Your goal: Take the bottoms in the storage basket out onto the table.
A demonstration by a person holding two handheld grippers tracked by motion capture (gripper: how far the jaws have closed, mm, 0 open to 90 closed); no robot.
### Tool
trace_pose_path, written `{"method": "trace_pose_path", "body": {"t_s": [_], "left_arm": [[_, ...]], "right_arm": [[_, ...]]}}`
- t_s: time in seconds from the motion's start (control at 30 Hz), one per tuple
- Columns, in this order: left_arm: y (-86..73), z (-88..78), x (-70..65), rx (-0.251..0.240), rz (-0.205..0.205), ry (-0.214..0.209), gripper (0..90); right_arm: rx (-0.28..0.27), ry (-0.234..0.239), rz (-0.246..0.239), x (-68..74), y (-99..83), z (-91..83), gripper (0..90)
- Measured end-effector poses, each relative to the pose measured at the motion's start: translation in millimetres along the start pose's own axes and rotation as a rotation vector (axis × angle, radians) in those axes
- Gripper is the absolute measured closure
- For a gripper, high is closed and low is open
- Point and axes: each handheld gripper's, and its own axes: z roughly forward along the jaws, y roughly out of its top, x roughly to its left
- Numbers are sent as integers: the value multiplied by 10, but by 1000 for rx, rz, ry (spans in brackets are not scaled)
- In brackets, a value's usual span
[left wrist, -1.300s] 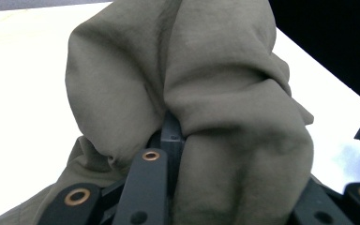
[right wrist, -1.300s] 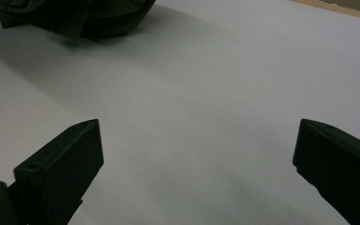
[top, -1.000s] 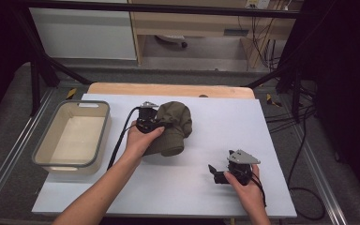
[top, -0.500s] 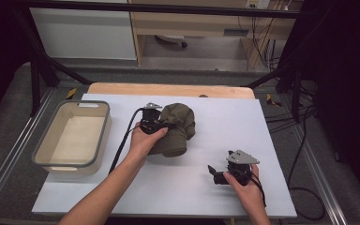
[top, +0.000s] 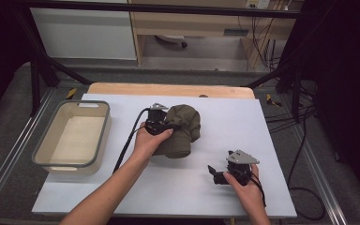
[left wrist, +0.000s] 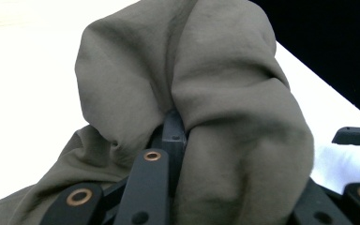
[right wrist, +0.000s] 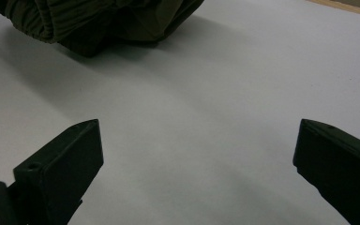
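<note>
Olive cloth (top: 180,129) sat bunched mid-table, pinched in the left gripper (top: 161,123) for lifting; right gripper (top: 222,174) rested apart, jaws spread wide, holding nothing, ready to assist.

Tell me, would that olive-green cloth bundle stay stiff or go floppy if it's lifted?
Probably floppy: the olive-green cloth bundle lies in soft folds and bulges around the left gripper pinching it. It likely weighs little, being only crumpled fabric. It should not roll, since it slumps flat on the table.
</note>
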Motion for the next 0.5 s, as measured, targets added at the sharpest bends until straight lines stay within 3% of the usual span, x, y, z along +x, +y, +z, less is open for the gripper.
{"method": "trace_pose_path", "body": {"t_s": [0.23,0.5], "left_arm": [[19,71,-115,6,18,-17,725],[22,92,-168,11,49,-3,682]], "right_arm": [[-1,0,7,-7,-3,-7,25],[-3,-1,6,-12,-5,-9,25]]}}
